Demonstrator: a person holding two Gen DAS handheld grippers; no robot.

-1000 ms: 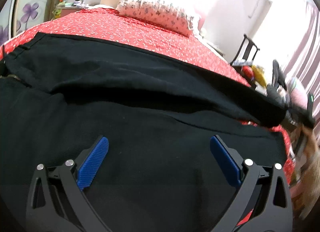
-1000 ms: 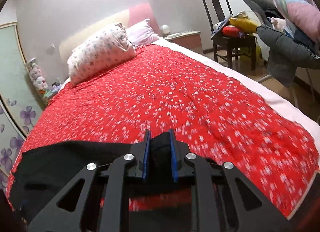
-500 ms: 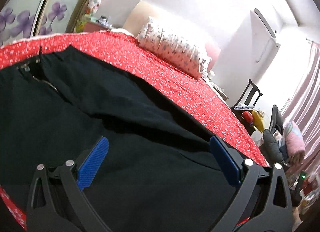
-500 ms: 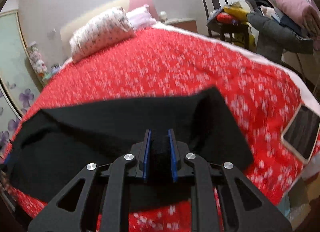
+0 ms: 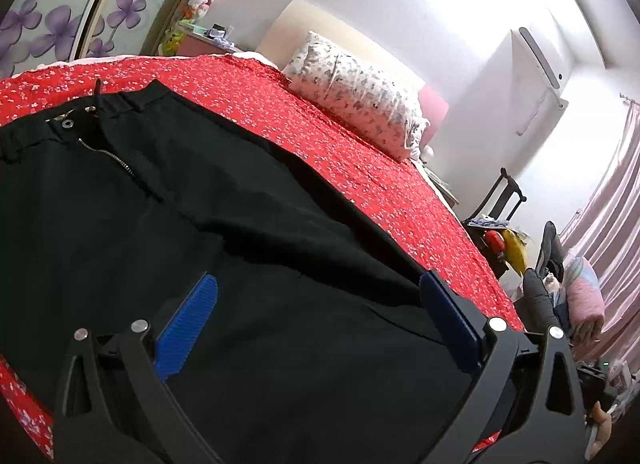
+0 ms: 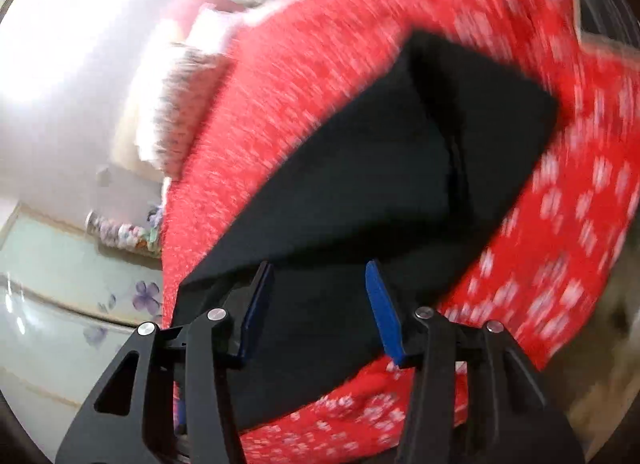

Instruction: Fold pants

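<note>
Red floral bedspread [image 5: 360, 151] covers a bed with a pillow [image 5: 356, 91] toward 1 o'clock in the left view; black pants [image 5: 240, 223] lie flat across it, waistband and zipper [image 5: 108, 153] at 10 o'clock.

Risk, as I judge it: the right gripper [image 6: 320, 304] is opening over the leg end [image 6: 440, 135], and its view is badly blurred. If cloth drags on a pad as it lets go, the folded layer could skew or slide toward the bed edge at 5 o'clock.

Both blue pads stand clear of the cloth; pants fill the gap and run on to 1 o'clock.

Left gripper [image 5: 316, 316] is spread wide, gripping nothing, pants beneath and ahead of it from 9 to 3 o'clock.
</note>
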